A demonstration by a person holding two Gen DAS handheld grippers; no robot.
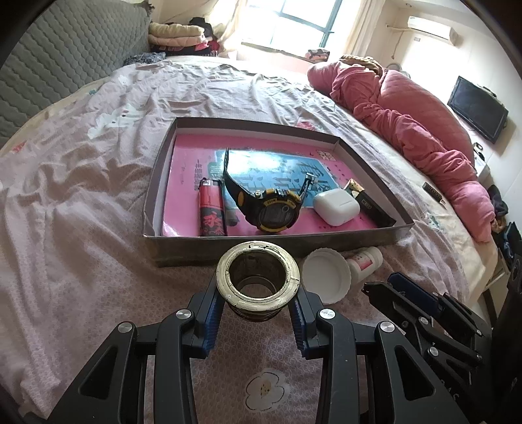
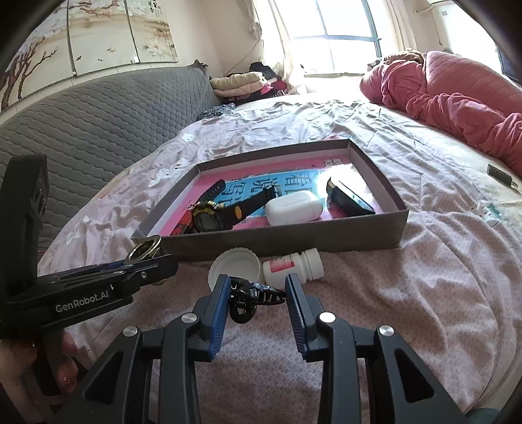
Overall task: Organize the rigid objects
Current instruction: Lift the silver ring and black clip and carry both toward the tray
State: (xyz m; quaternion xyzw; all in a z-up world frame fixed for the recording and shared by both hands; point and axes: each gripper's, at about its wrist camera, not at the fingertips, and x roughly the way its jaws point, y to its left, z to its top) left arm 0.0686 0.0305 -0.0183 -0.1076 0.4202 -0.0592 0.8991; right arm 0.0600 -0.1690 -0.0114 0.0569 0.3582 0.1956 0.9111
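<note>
On the bed, just short of the box [image 1: 156, 208] | my left claw [image 1: 257, 303] clenched on metal ring fitting [image 1: 257, 280], upright, ready to go in | right claw [image 2: 254, 293] spread wide around black hair clip [image 2: 251, 296], not squeezing | box already holds watch [image 1: 274, 212], lighter [image 1: 211, 212], earbud case [image 1: 336, 207].

Bed [image 1: 98, 156] covered by pink floral sheet. Grey quilted headboard [image 2: 81, 120] on one side; red quilt [image 1: 407, 130] bunched opposite. Bright window [image 2: 339, 36] beyond. Wall-mounted air conditioner [image 1: 430, 31], television [image 1: 478, 109], blossom painting [image 2: 81, 36].
</note>
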